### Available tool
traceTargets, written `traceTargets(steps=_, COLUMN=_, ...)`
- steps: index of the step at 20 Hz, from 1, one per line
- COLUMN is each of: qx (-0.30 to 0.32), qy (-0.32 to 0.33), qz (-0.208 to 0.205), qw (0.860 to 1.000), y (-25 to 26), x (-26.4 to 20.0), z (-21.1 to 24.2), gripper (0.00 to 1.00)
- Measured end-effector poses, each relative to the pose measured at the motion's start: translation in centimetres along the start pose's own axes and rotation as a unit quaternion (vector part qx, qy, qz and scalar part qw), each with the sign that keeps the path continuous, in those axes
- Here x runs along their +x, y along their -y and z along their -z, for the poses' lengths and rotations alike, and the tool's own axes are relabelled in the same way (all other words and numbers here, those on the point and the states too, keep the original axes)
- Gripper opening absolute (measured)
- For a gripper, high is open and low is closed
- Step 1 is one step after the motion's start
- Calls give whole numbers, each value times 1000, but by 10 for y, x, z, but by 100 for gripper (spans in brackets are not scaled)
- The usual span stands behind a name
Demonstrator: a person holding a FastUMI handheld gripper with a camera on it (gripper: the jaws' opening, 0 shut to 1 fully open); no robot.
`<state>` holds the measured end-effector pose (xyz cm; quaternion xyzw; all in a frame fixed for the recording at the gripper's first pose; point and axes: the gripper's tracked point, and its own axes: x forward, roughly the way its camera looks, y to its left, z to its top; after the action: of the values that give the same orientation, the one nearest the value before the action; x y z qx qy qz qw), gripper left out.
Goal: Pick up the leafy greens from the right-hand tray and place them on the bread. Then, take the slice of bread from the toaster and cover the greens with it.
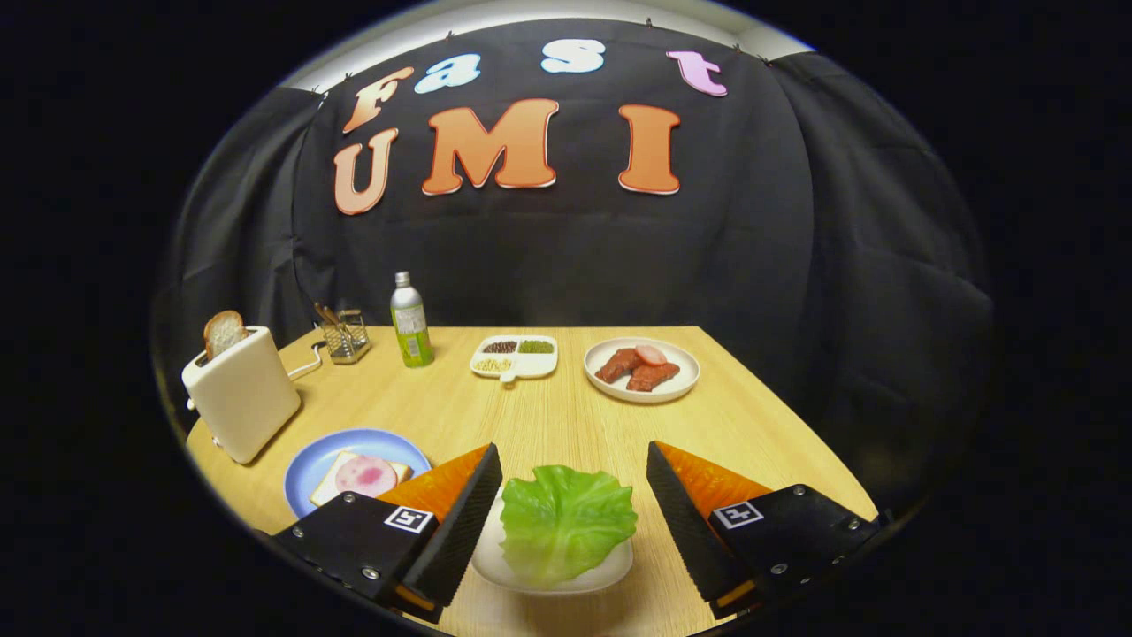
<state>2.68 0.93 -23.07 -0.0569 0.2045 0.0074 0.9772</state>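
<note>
Table (548,425): fingers (570,495) spread, flanking leafy greens (566,522).

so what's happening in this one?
A person is holding the gripper open over the lettuce leaf, which lies on a small white tray between the fingers, not yet pinched. Beside the left finger, a blue plate holds a bread slice topped with a round of ham. The other bread slice stands in the white toaster beyond that plate. Nothing has been placed so far.
</note>
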Motion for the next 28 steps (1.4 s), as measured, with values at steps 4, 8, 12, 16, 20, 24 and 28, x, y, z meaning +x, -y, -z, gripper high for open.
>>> traceTargets(steps=4, qx=-22, qy=-46, qz=-8, qw=999, y=-5, x=18, z=37, gripper=99)
traceTargets(steps=8, qx=-29, qy=-97, qz=-27, qw=994, y=-13, x=33, z=71, gripper=99)
traceTargets(steps=12, qx=-29, qy=-118, qz=-21, qw=992, y=-12, x=40, z=84, gripper=97)
traceTargets(steps=16, qx=-22, qy=-142, qz=-21, qw=989, y=-16, x=44, z=93, gripper=90)
traceTargets(steps=20, qx=-17, qy=-153, qz=-31, qw=988, y=-24, x=44, z=97, gripper=69)
traceTargets(steps=24, qx=-11, qy=-157, qz=-28, qw=987, y=-26, x=44, z=97, gripper=50)
traceTargets(steps=28, qx=-7, qy=-162, qz=-19, qw=987, y=-24, x=45, z=97, gripper=14)
